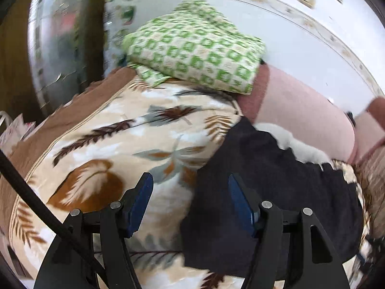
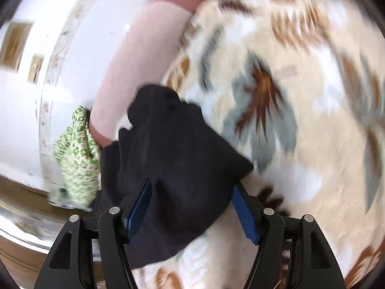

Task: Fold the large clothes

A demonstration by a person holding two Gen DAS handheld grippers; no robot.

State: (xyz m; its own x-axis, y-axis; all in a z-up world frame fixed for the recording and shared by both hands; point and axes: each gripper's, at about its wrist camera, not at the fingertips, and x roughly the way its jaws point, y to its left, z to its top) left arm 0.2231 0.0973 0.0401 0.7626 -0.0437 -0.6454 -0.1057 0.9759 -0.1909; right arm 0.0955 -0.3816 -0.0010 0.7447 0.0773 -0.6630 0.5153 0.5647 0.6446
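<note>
Showing both grippers open over the dark garment

Left wrist view: the left gripper (image 1: 190, 192) has its fingers spread wide and holds nothing. Its right finger (image 1: 240, 204) stands over the dark garment (image 1: 264, 192); its left finger stands over the leaf-print blanket (image 1: 108, 132). Contact with the cloth cannot be told. The dark garment lies on the blanket at 4 o'clock in the view, its left edge running between the fingers. A folded green-patterned cloth (image 1: 192, 50) rests at 12 o'clock on the far end of the blanket. A pink bolster (image 1: 300, 110) lies at 2 o'clock, against the white wall (image 1: 324, 43).

Right wrist view: the right gripper (image 2: 191, 197) is wide open. The dark garment (image 2: 168, 149) lies bunched between and ahead of the fingers, not clamped. The blanket (image 2: 300, 96) fills 1 to 5 o'clock. The green-patterned cloth (image 2: 77, 159) sits at 9 o'clock, touching the garment. The view is motion-blurred.
</note>
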